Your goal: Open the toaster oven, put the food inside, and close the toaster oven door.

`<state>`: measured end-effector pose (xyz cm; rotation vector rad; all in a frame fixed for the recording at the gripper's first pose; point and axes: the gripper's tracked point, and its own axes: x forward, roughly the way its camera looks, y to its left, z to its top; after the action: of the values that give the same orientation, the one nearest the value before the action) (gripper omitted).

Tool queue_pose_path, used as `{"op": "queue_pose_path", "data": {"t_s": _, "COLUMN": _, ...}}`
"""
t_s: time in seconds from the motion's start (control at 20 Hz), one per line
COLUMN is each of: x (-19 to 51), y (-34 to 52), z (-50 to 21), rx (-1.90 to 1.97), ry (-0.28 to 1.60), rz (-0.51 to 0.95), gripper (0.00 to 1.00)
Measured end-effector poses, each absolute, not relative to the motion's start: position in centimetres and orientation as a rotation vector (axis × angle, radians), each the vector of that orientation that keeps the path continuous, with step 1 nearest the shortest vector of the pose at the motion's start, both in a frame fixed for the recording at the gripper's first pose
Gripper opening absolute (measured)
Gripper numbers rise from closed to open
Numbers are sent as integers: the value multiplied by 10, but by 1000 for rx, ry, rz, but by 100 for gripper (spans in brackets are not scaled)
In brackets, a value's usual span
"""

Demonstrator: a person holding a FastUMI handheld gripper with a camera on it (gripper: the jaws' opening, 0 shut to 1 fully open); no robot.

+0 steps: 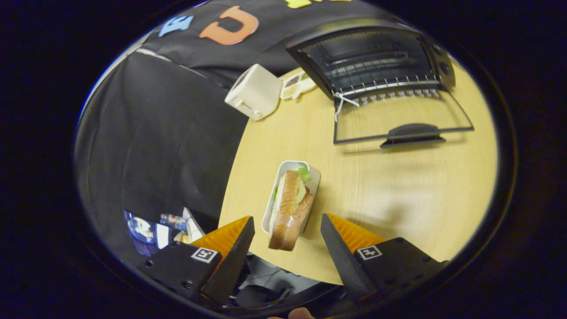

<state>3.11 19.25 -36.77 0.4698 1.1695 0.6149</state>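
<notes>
A sandwich (290, 208) with lettuce lies on its side in a small white tray (313, 179) near the wooden table's near edge. My gripper (287, 231) is open, its fingers standing either side of the sandwich's near end without touching it. Beyond them, at the far side of the table, the black toaster oven (376, 57) stands with its glass door (398, 119) folded down flat and the wire rack showing inside. A white string hangs at the door's left hinge.
A white pop-up toaster (253, 92) stands at the table's far left edge, with a small dish of food (296, 85) beside it. The round wooden table (407, 190) drops off to the left of the tray. Clutter lies on the floor below.
</notes>
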Motion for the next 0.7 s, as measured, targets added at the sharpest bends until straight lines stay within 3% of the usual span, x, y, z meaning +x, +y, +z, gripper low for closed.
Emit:
{"op": "queue_pose_path", "data": {"t_s": 0.2, "x": 42, "y": 208, "z": -378, "rx": 571, "ry": 1283, "rz": 594, "gripper": 88}}
{"op": "queue_pose_path", "data": {"t_s": 0.45, "x": 38, "y": 215, "z": -378, "rx": 560, "ry": 1332, "rz": 602, "gripper": 43}}
{"op": "queue_pose_path", "data": {"t_s": 0.7, "x": 33, "y": 204, "z": -340, "rx": 576, "ry": 1307, "rz": 647, "gripper": 36}}
